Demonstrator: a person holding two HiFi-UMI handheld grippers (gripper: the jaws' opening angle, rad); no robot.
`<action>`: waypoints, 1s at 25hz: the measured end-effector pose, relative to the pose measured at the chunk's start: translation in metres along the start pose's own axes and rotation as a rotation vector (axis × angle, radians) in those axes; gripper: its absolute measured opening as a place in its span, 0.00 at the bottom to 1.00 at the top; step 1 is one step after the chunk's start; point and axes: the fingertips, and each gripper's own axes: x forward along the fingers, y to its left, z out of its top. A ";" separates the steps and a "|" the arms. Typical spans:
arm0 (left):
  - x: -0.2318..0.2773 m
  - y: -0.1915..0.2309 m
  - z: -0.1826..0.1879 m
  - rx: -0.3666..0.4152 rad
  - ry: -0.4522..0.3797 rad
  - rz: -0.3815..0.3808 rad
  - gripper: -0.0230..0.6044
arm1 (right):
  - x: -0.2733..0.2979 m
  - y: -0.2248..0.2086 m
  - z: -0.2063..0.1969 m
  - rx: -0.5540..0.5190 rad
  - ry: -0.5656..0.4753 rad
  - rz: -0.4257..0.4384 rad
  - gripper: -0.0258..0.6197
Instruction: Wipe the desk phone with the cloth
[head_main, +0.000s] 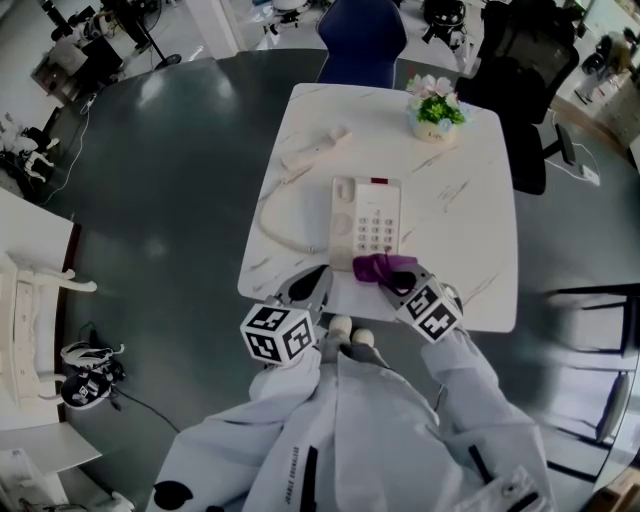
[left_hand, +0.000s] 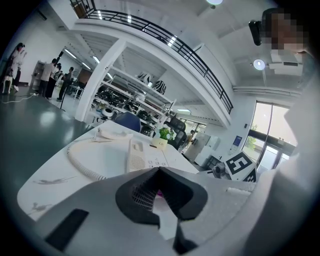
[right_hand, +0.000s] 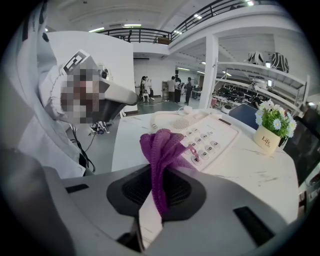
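Observation:
A white desk phone (head_main: 366, 222) lies on the white marble table (head_main: 470, 200), its handset (head_main: 315, 150) off the cradle at the far left and joined by a coiled cord (head_main: 275, 225). My right gripper (head_main: 403, 283) is shut on a purple cloth (head_main: 382, 267) that hangs over the phone's near edge. In the right gripper view the cloth (right_hand: 162, 145) rises from between the jaws of the gripper (right_hand: 161, 186), in front of the keypad (right_hand: 205, 137). My left gripper (head_main: 310, 287) sits at the table's near edge, left of the phone, shut and holding nothing (left_hand: 159, 172). The phone (left_hand: 142, 155) lies ahead of it.
A small flower pot (head_main: 436, 108) stands at the table's far right corner. A blue chair (head_main: 362, 40) and a black chair (head_main: 525, 80) stand behind the table. A white shelf unit (head_main: 30, 330) is on the floor at the left.

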 end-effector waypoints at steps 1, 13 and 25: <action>-0.001 0.000 0.001 0.001 -0.003 0.002 0.03 | -0.001 0.002 0.000 0.011 -0.003 0.012 0.10; -0.010 -0.010 0.019 0.052 -0.075 0.001 0.03 | -0.040 -0.012 0.026 0.209 -0.237 -0.040 0.10; -0.019 -0.022 0.040 0.133 -0.137 0.011 0.03 | -0.084 -0.038 0.059 0.377 -0.513 -0.129 0.10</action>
